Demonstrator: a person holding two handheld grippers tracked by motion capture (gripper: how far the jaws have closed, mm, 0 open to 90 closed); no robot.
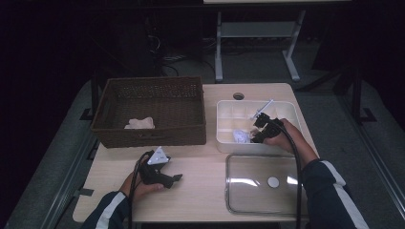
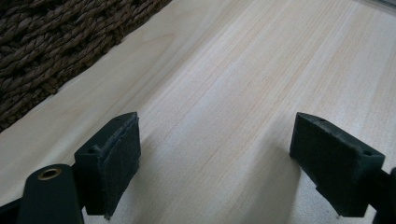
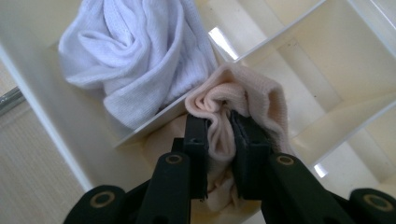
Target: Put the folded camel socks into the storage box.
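Pale wooden surface [image 1: 200,191], dim room. Right tool [image 3: 219,130] clenched on peach sock [image 3: 252,98] in white divided tray [image 3: 60,126] (soft, light, best pinched mid-bunch). Left tool [image 2: 215,154] released, idle.

— What's my table [image 1: 200,167] carrying?

— Pale wood top. I see a dark wicker basket [image 1: 150,112] at the back left, a white divided box [image 1: 224,138] beside it on the right, and a clear lid [image 1: 262,183] lying flat just in front of that box.
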